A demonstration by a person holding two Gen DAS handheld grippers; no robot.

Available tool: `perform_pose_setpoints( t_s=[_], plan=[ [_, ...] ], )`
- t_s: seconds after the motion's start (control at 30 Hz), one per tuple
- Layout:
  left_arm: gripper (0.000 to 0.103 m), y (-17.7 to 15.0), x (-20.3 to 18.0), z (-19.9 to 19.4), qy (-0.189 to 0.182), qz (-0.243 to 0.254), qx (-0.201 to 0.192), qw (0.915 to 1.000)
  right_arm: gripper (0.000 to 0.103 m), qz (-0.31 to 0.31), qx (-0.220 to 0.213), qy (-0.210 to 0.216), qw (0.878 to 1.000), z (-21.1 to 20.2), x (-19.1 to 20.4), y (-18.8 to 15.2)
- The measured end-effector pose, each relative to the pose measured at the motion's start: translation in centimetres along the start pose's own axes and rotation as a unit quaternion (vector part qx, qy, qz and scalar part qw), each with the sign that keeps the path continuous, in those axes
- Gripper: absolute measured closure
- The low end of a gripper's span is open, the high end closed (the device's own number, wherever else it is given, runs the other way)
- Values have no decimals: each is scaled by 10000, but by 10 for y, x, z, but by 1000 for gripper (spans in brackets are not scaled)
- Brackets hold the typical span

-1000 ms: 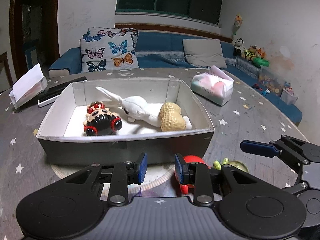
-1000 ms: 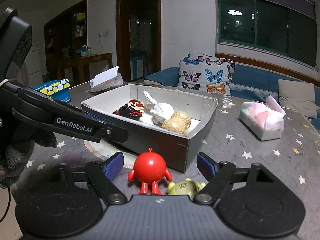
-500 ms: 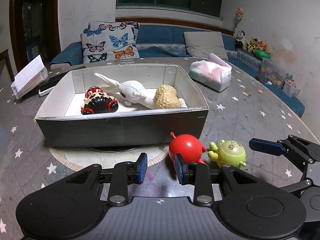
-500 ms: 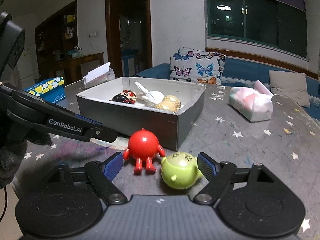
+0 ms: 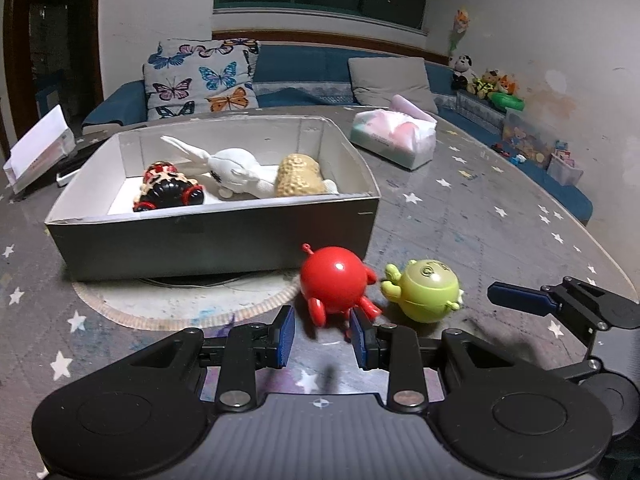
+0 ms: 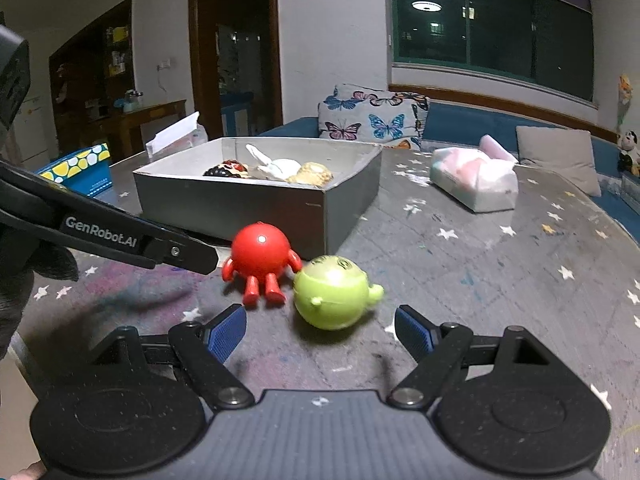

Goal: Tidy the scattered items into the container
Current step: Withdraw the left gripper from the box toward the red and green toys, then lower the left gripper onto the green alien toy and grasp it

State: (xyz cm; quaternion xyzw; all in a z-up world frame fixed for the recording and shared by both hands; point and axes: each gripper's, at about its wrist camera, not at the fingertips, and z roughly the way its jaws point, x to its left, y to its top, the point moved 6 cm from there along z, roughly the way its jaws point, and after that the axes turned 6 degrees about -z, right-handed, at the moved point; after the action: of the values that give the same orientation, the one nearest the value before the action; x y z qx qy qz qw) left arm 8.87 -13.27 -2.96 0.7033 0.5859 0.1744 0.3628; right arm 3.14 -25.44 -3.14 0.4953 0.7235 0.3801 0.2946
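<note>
Left gripper point(image 5: 322, 336) at bottom centre of the left wrist view: jaws at a narrow gap, nothing between the pads; the red toy's feet sit just ahead of the right pad, whether touching I can't tell. Right gripper point(image 6: 320, 330) at bottom centre of the right wrist view: jaws wide, empty; green toy just ahead of the gap, not gripped.

Loose on the table point(image 5: 480, 224), count two:
- red round toy point(image 5: 334, 280): one; lies tipped, feet toward the camera, top knob pointing up-left at the box; that is its long axis; in the right wrist view point(image 6: 261, 254) it sits left of centre, feet down-frame
- green round toy point(image 5: 426, 292): one; just right of the red one, about touching it; near-spherical, no clear long axis; face markings on its top, toward the upper right in the left view; centre frame in the right wrist view point(image 6: 330, 296)

Behind them, the grey box point(image 5: 224, 240), centre-left, long side across the frame; red toy close to its near wall. Inside, count three:
- black-and-red figure point(image 5: 168, 188): left
- white plush rabbit point(image 5: 236, 170): middle, long axis across, ears to upper left
- peanut-shaped toy point(image 5: 300, 176): right, leaning on the rabbit

Farther, upper right: one tissue pack point(image 5: 394, 136). Far left edge: one white paper holder point(image 5: 38, 148).
</note>
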Motion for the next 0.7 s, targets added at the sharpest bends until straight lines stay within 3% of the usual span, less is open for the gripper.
perform_pose_setpoints(
  t_s=[0.7],
  plan=[
    [70, 14, -45, 12, -803, 259, 77, 9964, 37, 471, 49, 89, 9988, 19, -20, -7]
  ],
)
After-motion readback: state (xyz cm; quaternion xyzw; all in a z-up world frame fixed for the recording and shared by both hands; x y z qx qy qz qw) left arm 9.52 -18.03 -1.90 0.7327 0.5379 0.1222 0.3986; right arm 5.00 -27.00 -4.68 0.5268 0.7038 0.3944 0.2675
